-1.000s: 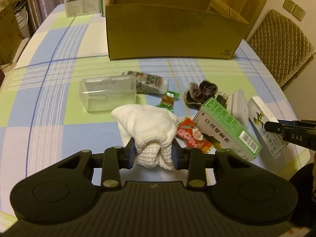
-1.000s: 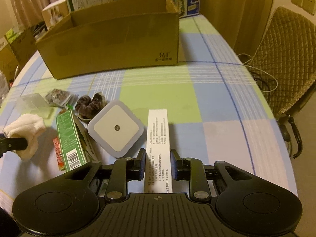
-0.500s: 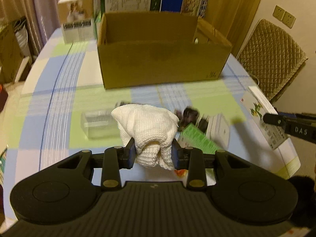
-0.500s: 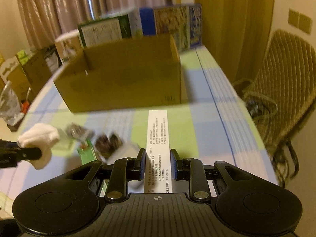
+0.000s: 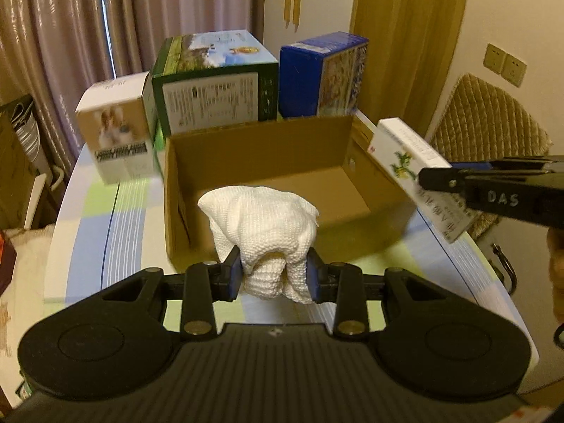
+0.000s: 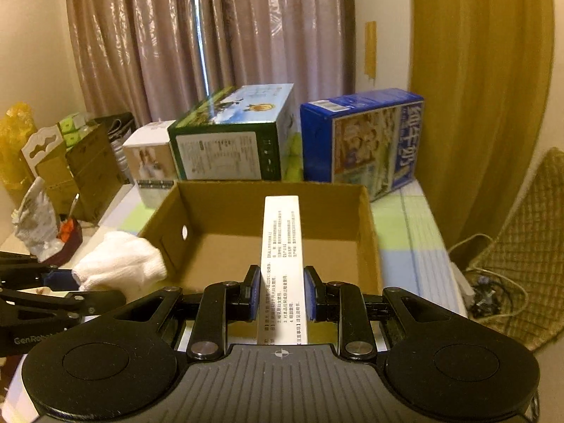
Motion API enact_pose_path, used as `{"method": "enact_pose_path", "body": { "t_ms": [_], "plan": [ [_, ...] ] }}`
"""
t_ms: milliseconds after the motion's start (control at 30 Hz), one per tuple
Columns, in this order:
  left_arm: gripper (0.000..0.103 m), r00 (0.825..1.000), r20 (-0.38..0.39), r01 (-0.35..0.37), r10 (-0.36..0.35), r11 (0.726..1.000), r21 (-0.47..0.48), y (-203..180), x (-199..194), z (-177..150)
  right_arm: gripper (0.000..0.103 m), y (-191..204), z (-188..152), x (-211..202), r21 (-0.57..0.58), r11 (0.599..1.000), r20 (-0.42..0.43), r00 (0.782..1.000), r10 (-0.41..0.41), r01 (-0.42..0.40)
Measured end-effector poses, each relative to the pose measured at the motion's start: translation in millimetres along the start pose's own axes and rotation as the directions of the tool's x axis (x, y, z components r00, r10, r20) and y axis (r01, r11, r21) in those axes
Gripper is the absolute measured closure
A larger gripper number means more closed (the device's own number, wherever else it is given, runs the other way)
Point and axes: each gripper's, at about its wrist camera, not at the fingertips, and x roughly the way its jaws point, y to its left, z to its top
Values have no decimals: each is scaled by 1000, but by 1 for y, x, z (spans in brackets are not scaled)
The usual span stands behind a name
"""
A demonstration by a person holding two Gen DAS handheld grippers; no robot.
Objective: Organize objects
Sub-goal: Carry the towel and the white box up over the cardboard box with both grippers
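The white cloth [image 5: 262, 225] is bunched between the blue pads of the left gripper [image 5: 274, 276], clamped tight and held in the air in front of the near wall of the open carton [image 5: 183, 190]. The slim white box [image 6: 282, 268] is pinched on its long sides by the right gripper [image 6: 282, 294] and points out over the carton's near rim; from the left wrist view it hangs tilted at the carton's right corner.

The carton's floor shows bare brown, with a round hole in each end wall. Its walls stand upright and nothing covers the opening.

Just behind the carton's far wall stand three boxes in a row: a small white one [image 5: 116, 130], a green one [image 5: 211, 88] and a blue one [image 5: 320, 74]. Curtains [image 6: 211, 35] hang behind them.

The checked tablecloth [image 5: 91, 232] runs clear to the left of the carton up to the rounded table edge. To the right, a strip of cloth separates the carton from a quilted chair [image 6: 532, 232], with cables [image 6: 486, 289] on the floor below it.
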Motion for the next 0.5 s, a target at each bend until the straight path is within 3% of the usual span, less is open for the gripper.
{"method": "enact_pose_path", "body": {
  "t_ms": [200,500],
  "plan": [
    [72,1000,-20,2,-2,1000,10,14,51,39,81,-7,24,62,16,1000,-40,999,24,-24],
    [71,998,-66,16,-17,1000,-3,26,123,48,81,-30,25,135,90,996,-102,994,37,-28]
  ]
}}
